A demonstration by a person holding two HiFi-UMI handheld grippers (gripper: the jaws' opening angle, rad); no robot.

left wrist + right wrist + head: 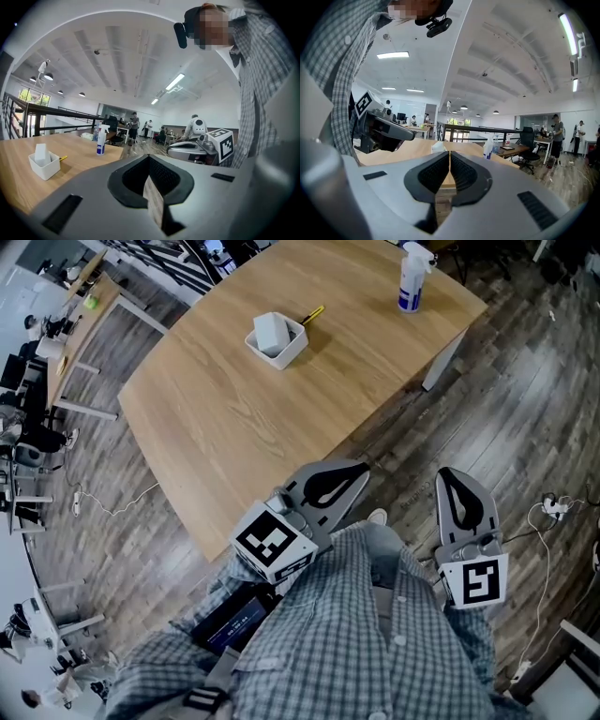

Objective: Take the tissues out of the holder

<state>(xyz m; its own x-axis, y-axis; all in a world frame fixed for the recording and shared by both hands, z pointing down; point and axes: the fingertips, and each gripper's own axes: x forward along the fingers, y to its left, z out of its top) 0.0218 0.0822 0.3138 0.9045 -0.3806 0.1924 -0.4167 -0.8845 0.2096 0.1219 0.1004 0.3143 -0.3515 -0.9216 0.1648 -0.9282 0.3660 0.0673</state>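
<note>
A white square holder (291, 349) with a wad of white tissues (272, 330) upright in it stands on the far half of the wooden table (234, 427). In the left gripper view the holder (45, 168) and its tissues (41, 153) are far off at the left. My left gripper (359, 471) hangs shut and empty just off the table's near edge, close to my legs. To its right, over the floor, my right gripper (454, 475) is also shut and empty. The right gripper view shows the holder (438, 147) small, just above the closed jaws (449, 155).
A yellow pen (312, 315) lies just behind the holder. A white and blue spray bottle (410, 277) stands at the table's far right corner. Desks and chairs fill the room at the left, and cables (548, 512) lie on the floor at the right.
</note>
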